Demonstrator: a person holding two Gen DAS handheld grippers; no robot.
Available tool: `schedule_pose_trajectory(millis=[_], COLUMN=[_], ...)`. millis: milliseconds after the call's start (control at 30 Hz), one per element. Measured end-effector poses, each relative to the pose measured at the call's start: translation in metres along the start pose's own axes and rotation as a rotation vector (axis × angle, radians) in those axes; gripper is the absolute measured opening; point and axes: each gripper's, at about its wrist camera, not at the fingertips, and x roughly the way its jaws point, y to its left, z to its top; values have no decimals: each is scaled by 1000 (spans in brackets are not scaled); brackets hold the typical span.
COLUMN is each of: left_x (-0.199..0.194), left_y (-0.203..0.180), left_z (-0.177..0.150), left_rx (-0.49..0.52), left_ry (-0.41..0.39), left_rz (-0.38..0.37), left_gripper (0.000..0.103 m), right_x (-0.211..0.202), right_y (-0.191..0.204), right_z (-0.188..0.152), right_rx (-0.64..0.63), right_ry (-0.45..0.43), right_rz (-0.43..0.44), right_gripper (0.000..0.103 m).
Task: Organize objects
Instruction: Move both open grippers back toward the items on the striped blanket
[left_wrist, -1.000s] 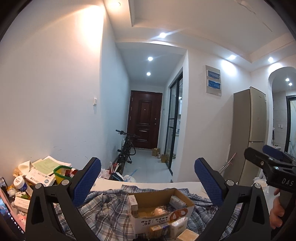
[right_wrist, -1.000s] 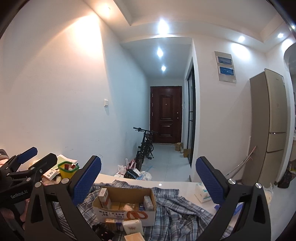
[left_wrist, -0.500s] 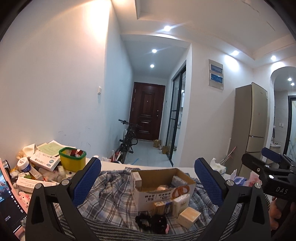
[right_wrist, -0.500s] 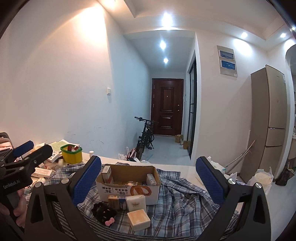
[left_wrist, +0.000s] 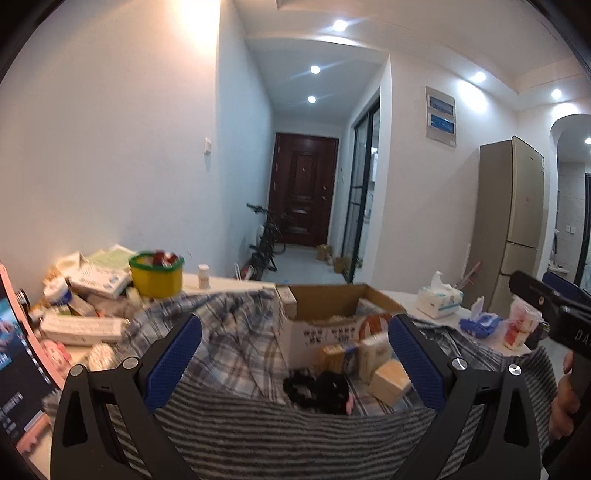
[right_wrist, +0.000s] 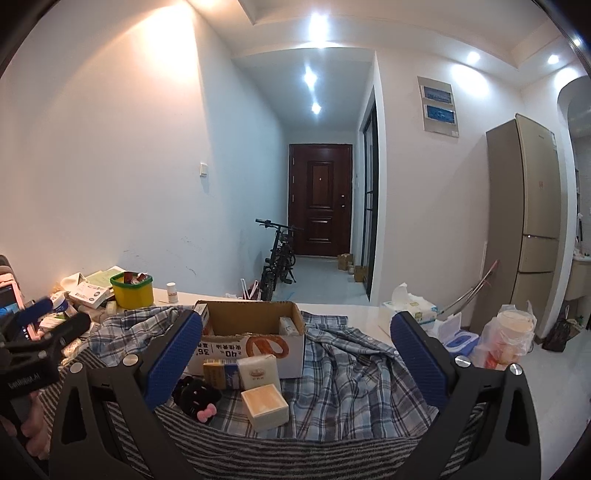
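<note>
Both your grippers hang over the cluttered table with fingers spread wide and nothing between them.

Your left gripper (left_wrist: 295, 363) and your right gripper (right_wrist: 297, 363) each frame the same heap. From your right wrist, the open cardboard box (right_wrist: 255, 332) sits at 12 o'clock on the plaid shirt (right_wrist: 351, 376), which lies over a striped cloth (right_wrist: 295, 454). Touching the box's front are two small cartons (right_wrist: 240, 371); just nearer you lies a tan cube box (right_wrist: 265, 406), and at its 9 o'clock a black hair tie with a pink bow (right_wrist: 195, 397). At 10 o'clock stands a yellow tub (right_wrist: 132, 290) beside a small white bottle (right_wrist: 171, 291). At 2 o'clock sit a tissue pack (right_wrist: 410, 308) and a bagged cup (right_wrist: 511, 334).
</note>
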Motion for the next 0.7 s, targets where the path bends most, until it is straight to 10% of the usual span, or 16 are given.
schedule_pose_trajectory(millis=[700], left_x=[12], left_y=[-16], left_z=[-36], left_rx=[42], left_ry=[116], left_rz=[-42], left_gripper=[102], right_x=[17], right_y=[-11], right_z=[-44], right_rx=[91], right_ry=[175], right_rz=[-3], right_gripper=[96])
